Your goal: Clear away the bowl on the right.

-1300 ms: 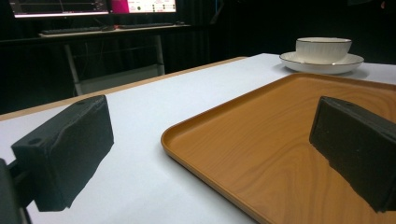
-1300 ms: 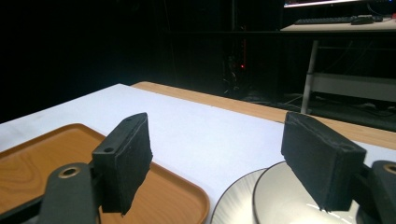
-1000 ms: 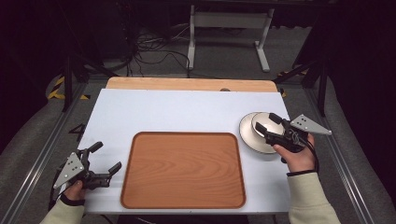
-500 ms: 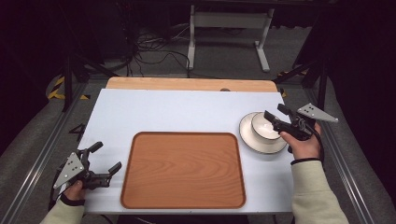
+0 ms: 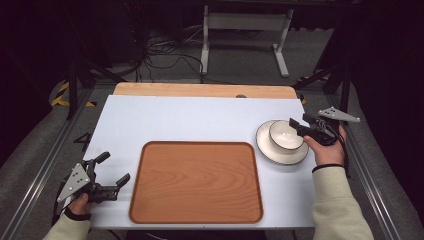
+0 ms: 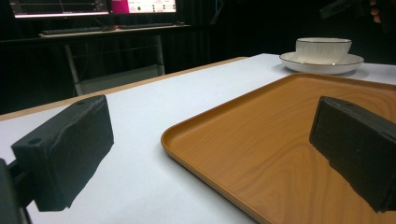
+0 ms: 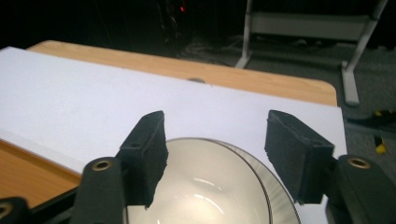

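The right gripper (image 5: 299,126) hovered over the white ceramic bowl (image 5: 285,135), which sat on a white saucer (image 5: 266,149) near the right edge of the white table (image 5: 175,120). Its jaws, half-wide, had just been closing, with nothing yet pressed between them. Judged step: lining up on the bowl's rim; next it needed to drop one jaw inside. The left gripper (image 5: 111,170) rested wide by the brown wooden tray (image 5: 195,182). The right gripper view showed the bowl's hollow (image 7: 210,186); the left gripper view showed its side profile (image 6: 323,49).

A small white ceramic bowl with a thin dark rim (image 5: 286,136) stands upright on a white round saucer (image 5: 270,151), at the table's three o'clock.
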Available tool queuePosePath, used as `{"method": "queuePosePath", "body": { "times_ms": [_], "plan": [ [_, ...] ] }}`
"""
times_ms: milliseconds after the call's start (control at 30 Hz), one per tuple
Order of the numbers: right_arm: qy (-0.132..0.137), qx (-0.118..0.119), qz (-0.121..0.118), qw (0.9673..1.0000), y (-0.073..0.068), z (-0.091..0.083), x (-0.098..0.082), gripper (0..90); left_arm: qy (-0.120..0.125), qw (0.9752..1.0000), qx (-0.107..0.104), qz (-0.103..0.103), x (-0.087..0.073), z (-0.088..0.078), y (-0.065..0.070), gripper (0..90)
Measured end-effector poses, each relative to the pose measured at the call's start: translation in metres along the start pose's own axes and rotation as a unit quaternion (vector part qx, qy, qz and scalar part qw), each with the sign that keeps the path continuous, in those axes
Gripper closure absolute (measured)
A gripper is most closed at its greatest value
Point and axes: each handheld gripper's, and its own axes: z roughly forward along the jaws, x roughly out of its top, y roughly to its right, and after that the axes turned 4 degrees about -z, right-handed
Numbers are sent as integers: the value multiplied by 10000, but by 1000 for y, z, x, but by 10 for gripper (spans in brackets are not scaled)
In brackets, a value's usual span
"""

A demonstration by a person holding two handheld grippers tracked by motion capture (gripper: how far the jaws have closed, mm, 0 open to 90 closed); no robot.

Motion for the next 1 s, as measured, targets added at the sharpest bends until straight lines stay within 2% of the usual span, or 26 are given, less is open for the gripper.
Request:
{"method": "queuePosePath", "body": {
  "times_ms": [100, 233, 333, 367, 467, 633, 667, 733, 1000],
  "plan": [
    [-268, -8, -102, 9996, 2, 3, 0, 476, 1, 10000, 0, 1, 0, 0, 0, 3],
    [-714, -62, -4, 9974, 7, 10, -2, 481, -2, 10000, -1, 3, 0, 0, 0, 3],
    [-859, -120, 34, 9962, 8, 13, -4, 481, -2, 10000, -1, 3, 0, 0, 0, 3],
    [-1062, -98, 159, 9942, 9, 15, -4, 480, 1, 10000, -1, 1, 0, 0, 0, 3],
    [-1445, -218, 205, 9891, 12, 19, -4, 462, -2, 10000, 0, 3, 0, 0, 0, 2],
    [-1626, -354, 234, 9858, 16, 23, -8, 458, -1, 10000, -1, 6, 0, 0, 0, 3],
    [-1767, -396, 281, 9831, 17, 26, -10, 472, -2, 10000, -1, 6, 0, 0, 0, 2],
    [-1806, -389, 284, 9824, 18, 27, -11, 486, 2, 10000, 0, 4, 0, 0, 0, 3],
    [-2174, -368, 411, 9745, 19, 35, -17, 563, 2, 10000, 0, 8, 0, 0, 0, 3]
  ]
}}
